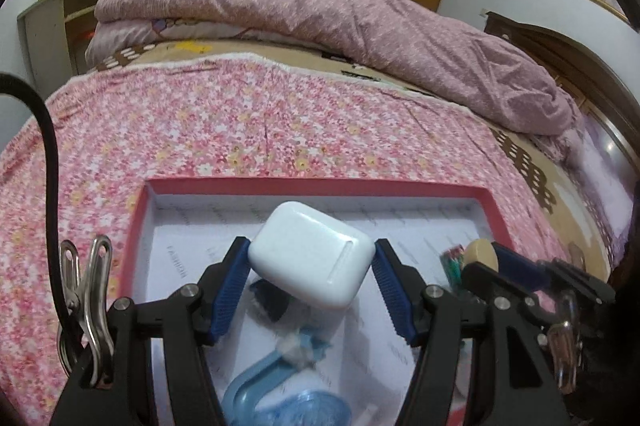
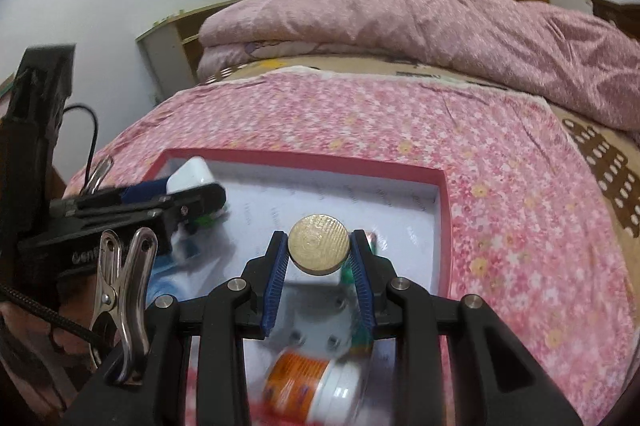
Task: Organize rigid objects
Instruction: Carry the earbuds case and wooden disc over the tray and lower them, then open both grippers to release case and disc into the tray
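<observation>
While your left gripper (image 1: 312, 266) clamps the white earbud case (image 1: 310, 254) by two opposite rounded sides, hold it gently: the item looks light, hard-shelled and glossy, so I judge it liable to slip or swivel between the ribbed blue pads (image 1: 228, 290), and it already sits tilted with one corner dipping toward you. Location: above the red-rimmed box (image 1: 320, 185), whose pale lining carries repeated faint print, one word reading roughly "FASHION", the rest too blurred to make out. Your right gripper (image 2: 318, 250) pinches a round tan disc (image 2: 318, 244) by its edge, flat face with fine concentric ridges turned up; it appears stiff and light, probably sturdy, and an edge grip on opposite sides suits it. Location: also over the box, toward its right wall. Beneath that gripper: a white block with round holes (image 2: 320, 318) and a small white jar with an orange label (image 2: 316, 386), lettering unreadable from blur. Beneath your left gripper: a pale blue plastic piece (image 1: 280, 398) and a small dark item, unidentified. Lettering on the left gripper's body, seen from the right camera, is only partly legible. Support: a bed with a pink floral sheet (image 1: 240, 129).
</observation>
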A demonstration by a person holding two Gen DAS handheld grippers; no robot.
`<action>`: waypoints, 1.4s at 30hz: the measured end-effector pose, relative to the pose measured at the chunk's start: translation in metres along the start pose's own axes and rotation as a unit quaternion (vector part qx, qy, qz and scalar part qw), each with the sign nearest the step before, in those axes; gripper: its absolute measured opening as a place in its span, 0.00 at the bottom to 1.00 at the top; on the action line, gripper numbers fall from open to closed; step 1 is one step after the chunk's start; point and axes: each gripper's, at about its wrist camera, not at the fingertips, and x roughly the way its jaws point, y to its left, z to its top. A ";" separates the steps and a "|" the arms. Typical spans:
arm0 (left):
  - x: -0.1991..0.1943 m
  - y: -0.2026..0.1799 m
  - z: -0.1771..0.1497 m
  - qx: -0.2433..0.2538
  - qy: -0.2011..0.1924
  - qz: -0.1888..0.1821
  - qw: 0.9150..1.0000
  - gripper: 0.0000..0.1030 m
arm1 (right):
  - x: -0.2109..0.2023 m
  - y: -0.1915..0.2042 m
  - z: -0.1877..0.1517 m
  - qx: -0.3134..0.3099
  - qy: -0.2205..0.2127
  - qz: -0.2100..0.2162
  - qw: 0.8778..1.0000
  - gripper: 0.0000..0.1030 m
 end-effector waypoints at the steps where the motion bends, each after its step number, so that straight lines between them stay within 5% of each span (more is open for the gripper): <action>1: 0.003 0.000 0.001 0.000 -0.004 0.006 1.000 0.63 | 0.004 -0.003 0.001 0.006 0.000 0.000 1.000 0.32; 11: 0.026 0.016 0.009 -0.042 0.022 0.004 0.999 0.63 | 0.033 -0.013 0.006 0.011 0.001 -0.017 1.000 0.32; 24: 0.027 0.004 0.005 -0.009 0.026 0.025 0.999 0.70 | 0.038 -0.010 0.005 0.001 0.008 -0.042 0.999 0.32; 42: -0.007 0.006 0.004 -0.014 -0.003 0.021 1.000 0.71 | 0.005 -0.013 0.007 0.024 -0.026 -0.004 0.999 0.51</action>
